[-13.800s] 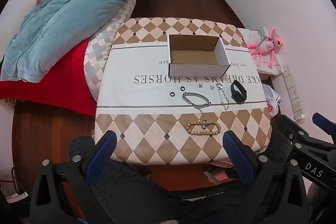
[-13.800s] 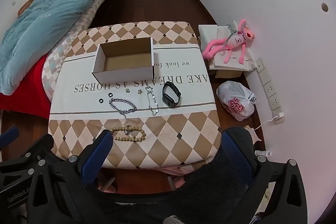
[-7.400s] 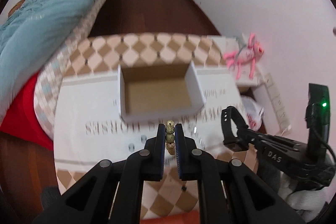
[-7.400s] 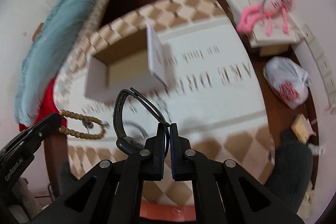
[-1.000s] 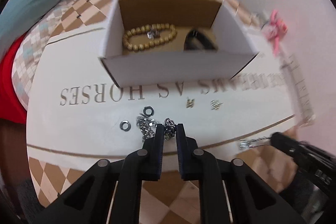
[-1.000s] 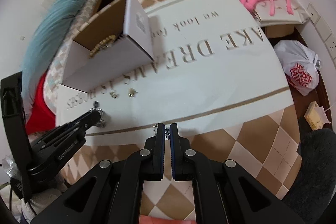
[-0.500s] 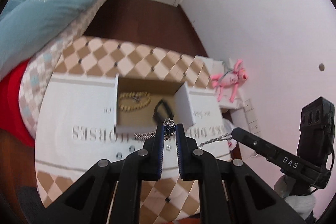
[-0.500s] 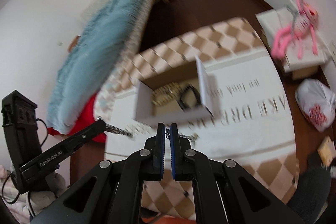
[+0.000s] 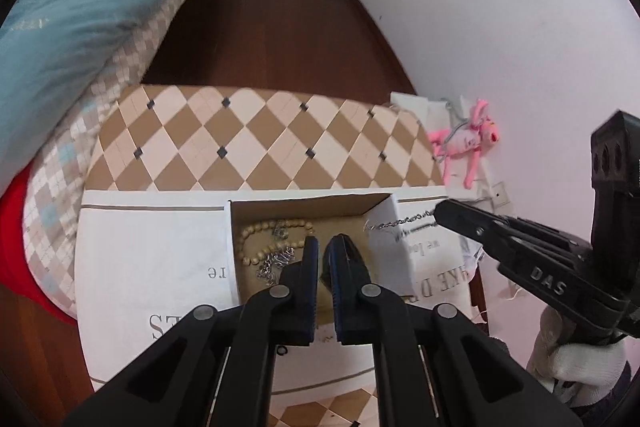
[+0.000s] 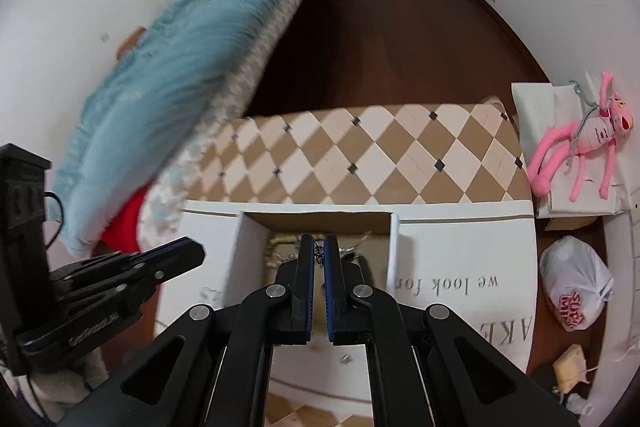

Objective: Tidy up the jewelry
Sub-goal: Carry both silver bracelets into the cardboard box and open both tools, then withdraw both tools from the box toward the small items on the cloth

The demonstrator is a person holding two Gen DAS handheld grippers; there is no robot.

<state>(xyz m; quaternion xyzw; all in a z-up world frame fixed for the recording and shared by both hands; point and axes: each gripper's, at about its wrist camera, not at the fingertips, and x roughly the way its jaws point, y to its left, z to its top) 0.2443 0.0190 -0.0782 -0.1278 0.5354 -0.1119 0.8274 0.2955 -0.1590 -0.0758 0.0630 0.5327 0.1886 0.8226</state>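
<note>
Left wrist view: the left gripper (image 9: 323,255) hangs over the near edge of the box (image 9: 236,247), which stands open on the table (image 9: 160,267). Its jaws are narrow, with a slim gap between the blue pads, and nothing shows between them. Inside the box lies the bead bracelet (image 9: 256,239), a loop against the left wall, with a thick silver chain (image 9: 276,263) heaped on its near side, just left of the gripper's tip. The right half of the box floor is hidden behind the fingers. The right gripper (image 9: 440,217) reaches in from the right with its tip at the box's right wall, and a thin chain (image 9: 400,223) stretches from that tip leftward over the wall's top edge. A small ring (image 9: 281,351) lies on the cloth in front of the box, between the gripper arms. A pink toy (image 9: 466,143) lies beyond the table's far right corner.

Right wrist view: the right gripper (image 10: 319,251) is above the box (image 10: 252,239), jaws nearly together and pinching the thin chain (image 10: 319,255), whose links show in the gap and trail to the right above the box floor. The bead bracelet (image 10: 280,243) peeks out on the left inside the box; a dark item by the right wall is too hidden to name. The left gripper (image 10: 192,251) hangs left of the box; from here I cannot tell its jaw gap. A white bag (image 10: 576,291) sits on the floor at the right.
</note>
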